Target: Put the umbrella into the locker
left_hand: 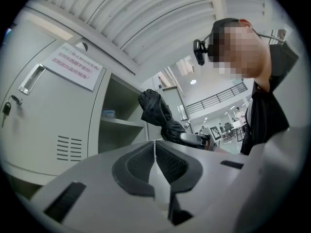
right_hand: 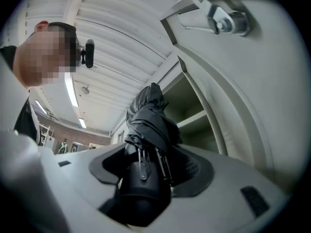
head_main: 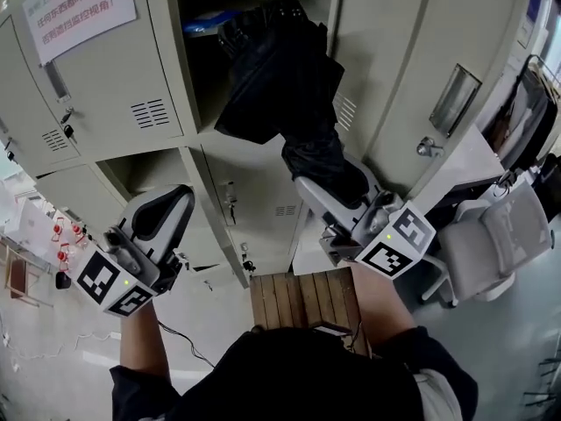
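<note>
A folded black umbrella (head_main: 280, 86) points up into the open upper locker compartment (head_main: 200, 77), its top end inside the opening. My right gripper (head_main: 317, 185) is shut on the umbrella's lower end, just below the compartment. In the right gripper view the umbrella (right_hand: 148, 115) rises from between the jaws of the right gripper (right_hand: 150, 152) toward the locker opening (right_hand: 194, 118). My left gripper (head_main: 180, 196) hangs lower left, shut with nothing in it; in its own view, the left gripper (left_hand: 155, 147) has its pads touching, and the umbrella (left_hand: 158, 113) shows beyond.
The compartment's door (head_main: 438, 77) stands open on the right, with a latch (head_main: 428, 147). A blue item (head_main: 200, 26) lies on the shelf inside. A lower compartment (head_main: 140, 174) is also open. A wooden stool (head_main: 302, 298) is underfoot, an office chair (head_main: 495, 244) at right.
</note>
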Demonstrator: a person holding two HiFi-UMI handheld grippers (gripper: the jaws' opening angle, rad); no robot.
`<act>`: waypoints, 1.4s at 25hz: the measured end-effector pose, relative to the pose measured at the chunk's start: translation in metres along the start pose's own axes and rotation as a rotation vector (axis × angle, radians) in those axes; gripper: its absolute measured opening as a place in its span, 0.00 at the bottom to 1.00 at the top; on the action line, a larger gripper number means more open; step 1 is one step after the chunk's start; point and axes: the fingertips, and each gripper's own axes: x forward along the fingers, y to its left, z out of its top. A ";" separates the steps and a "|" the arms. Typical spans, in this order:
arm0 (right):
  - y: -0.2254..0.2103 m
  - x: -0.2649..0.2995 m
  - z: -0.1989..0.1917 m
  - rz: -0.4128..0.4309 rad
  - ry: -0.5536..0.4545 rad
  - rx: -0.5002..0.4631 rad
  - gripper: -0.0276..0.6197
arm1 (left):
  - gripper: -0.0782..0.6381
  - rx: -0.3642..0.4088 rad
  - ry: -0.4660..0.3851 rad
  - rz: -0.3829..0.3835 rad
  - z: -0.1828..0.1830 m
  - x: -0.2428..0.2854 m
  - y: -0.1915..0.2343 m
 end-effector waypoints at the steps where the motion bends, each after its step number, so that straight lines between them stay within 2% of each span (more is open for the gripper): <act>1: -0.002 0.006 0.008 -0.014 -0.012 -0.018 0.44 | 0.14 0.009 -0.003 0.006 0.007 0.002 0.006; 6: -0.010 0.031 0.052 -0.094 -0.048 -0.160 0.44 | 0.14 0.059 -0.050 0.016 0.045 0.012 0.029; 11: -0.019 0.054 0.070 -0.155 -0.014 -0.215 0.45 | 0.14 0.115 -0.074 -0.018 0.077 0.020 0.037; 14: -0.029 0.064 0.078 -0.224 0.026 -0.277 0.45 | 0.14 0.158 -0.089 -0.039 0.091 0.021 0.037; 18: -0.038 0.074 0.090 -0.302 0.069 -0.361 0.45 | 0.14 0.176 -0.103 -0.066 0.101 0.021 0.035; 22: -0.047 0.083 0.101 -0.350 0.109 -0.404 0.45 | 0.14 0.181 -0.107 -0.086 0.105 0.021 0.031; 27: -0.058 0.091 0.106 -0.413 0.212 -0.493 0.45 | 0.14 0.203 -0.109 -0.100 0.112 0.018 0.028; 35: -0.072 0.107 0.103 -0.415 0.287 -0.503 0.45 | 0.14 0.207 -0.099 -0.090 0.115 0.018 0.029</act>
